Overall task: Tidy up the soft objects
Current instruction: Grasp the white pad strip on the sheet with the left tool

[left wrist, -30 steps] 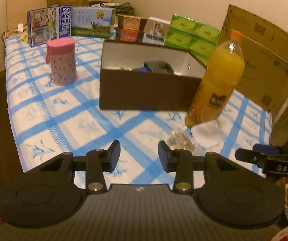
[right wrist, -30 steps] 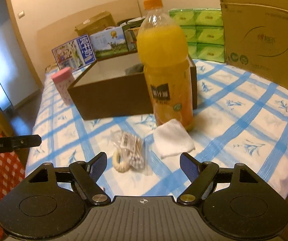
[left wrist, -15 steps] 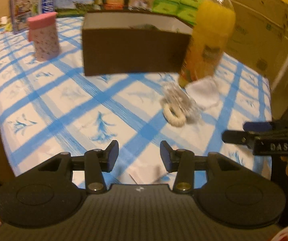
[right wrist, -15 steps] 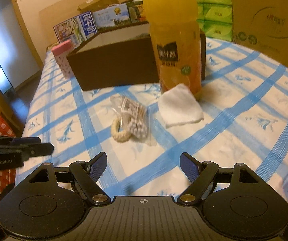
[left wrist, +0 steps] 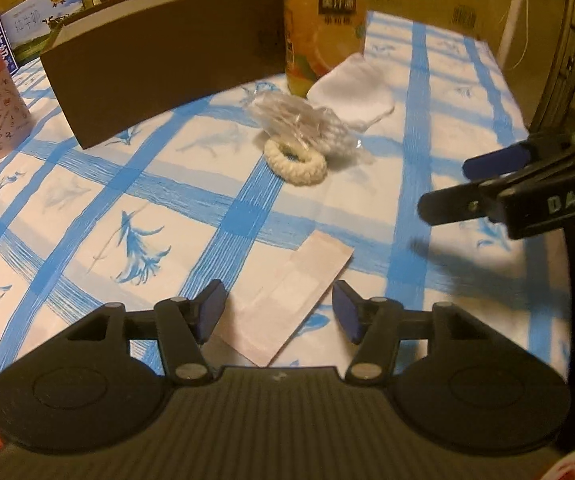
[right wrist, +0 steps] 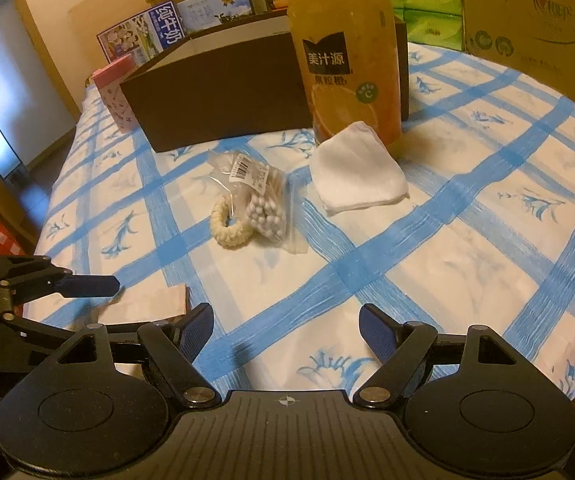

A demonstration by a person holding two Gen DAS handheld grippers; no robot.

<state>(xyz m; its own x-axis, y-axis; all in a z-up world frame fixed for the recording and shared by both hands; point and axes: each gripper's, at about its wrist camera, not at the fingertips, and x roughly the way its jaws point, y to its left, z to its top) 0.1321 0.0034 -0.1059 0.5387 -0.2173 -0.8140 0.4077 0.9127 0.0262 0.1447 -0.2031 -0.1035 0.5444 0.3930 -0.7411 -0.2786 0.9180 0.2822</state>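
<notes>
Blue-checked tablecloth – dim warm room, brown box, both grippers' fingers apart, left just widened, right.

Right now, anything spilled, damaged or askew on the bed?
Nothing spilled or damaged. The orange juice bottle stands upright; the white cloth leans on its base. The cotton swab bag overlaps the rope ring. A flat pinkish packet lies alone near the edge.

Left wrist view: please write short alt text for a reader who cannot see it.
The open left gripper hovers over a flat pale paper packet on a blue-checked cloth. Beyond lie a braided cream ring, a bagged pack of cotton swabs and a folded white cloth.
</notes>
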